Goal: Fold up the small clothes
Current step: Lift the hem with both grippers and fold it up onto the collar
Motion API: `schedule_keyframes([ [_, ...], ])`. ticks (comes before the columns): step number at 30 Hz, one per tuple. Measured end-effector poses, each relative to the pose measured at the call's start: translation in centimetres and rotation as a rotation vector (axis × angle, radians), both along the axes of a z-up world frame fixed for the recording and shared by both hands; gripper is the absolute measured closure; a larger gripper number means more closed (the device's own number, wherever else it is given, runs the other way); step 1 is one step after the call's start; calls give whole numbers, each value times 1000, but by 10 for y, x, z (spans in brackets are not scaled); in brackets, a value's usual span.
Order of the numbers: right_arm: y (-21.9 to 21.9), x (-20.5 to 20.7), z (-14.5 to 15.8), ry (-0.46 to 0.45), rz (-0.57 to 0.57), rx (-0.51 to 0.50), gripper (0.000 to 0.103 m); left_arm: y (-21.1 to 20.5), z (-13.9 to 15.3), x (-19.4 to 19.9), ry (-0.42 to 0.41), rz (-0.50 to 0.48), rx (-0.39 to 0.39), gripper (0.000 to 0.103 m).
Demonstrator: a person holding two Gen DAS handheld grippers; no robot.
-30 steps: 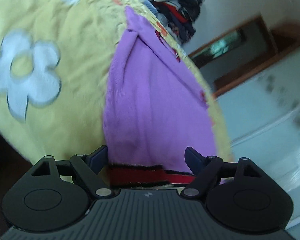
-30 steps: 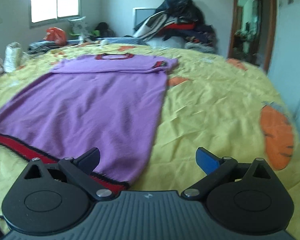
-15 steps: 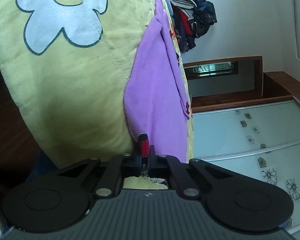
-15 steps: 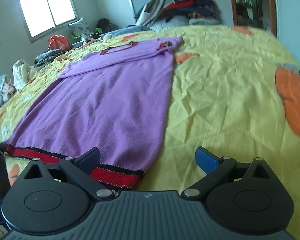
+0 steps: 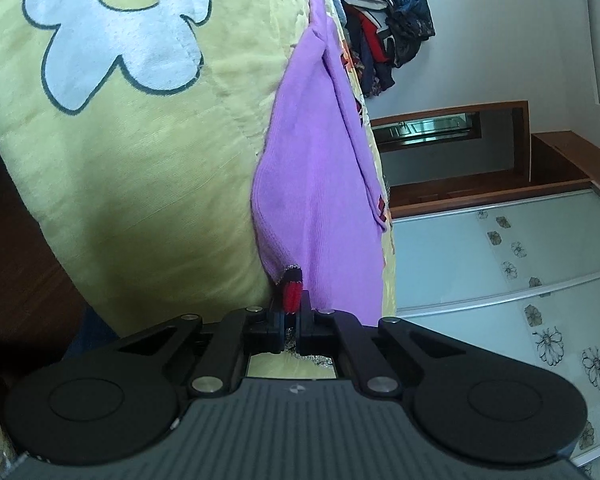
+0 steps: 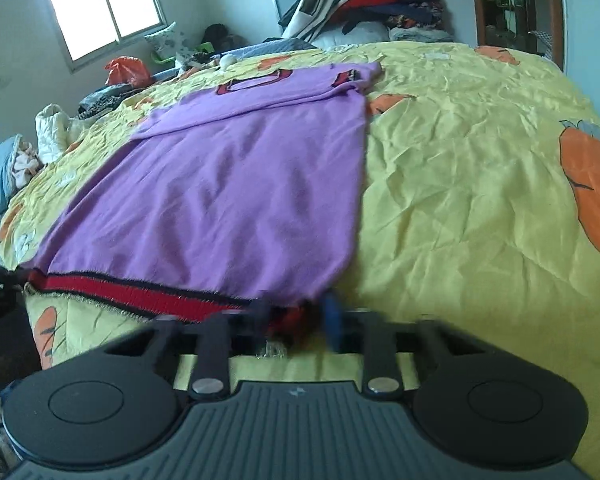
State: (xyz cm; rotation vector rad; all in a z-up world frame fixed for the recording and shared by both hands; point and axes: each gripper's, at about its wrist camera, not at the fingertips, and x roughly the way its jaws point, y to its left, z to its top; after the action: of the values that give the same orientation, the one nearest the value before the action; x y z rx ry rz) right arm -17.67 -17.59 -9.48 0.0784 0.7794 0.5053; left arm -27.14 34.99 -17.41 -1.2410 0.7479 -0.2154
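A purple sweater (image 6: 240, 184) with a red and black hem (image 6: 140, 292) lies flat on the yellow bed cover (image 6: 460, 184), collar at the far end and sleeves folded in. My right gripper (image 6: 296, 316) is at the hem's near right corner. Its blurred fingers have drawn close together with the red hem bunched between them. In the left wrist view, turned sideways, the sweater (image 5: 320, 184) runs away from me. There my left gripper (image 5: 290, 312) is shut on the hem's (image 5: 291, 294) other corner, at the bed's edge.
A heap of clothes (image 6: 364, 4) rises behind the bed's far end, beside a wooden door frame (image 6: 512, 12). Bags and bundles (image 6: 124, 72) lie along the left side under a window (image 6: 100, 12). Sliding wardrobe doors (image 5: 500, 280) face the bed. Dark floor (image 5: 16, 264) lies past the bed's edge.
The left gripper shut on the hem corner and holds it. The right gripper moved down to the hem's right corner and its fingers closed in from wide open.
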Motion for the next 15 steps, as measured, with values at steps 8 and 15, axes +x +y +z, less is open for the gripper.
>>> schedule_keyframes([
  [8,-4,-8,9,-87,-74,51,100,-2,13,-3,-53,28,50,100],
  [15,-14,20,30,-139,-90,160,100,13,38,-2,-131,77,74,100],
])
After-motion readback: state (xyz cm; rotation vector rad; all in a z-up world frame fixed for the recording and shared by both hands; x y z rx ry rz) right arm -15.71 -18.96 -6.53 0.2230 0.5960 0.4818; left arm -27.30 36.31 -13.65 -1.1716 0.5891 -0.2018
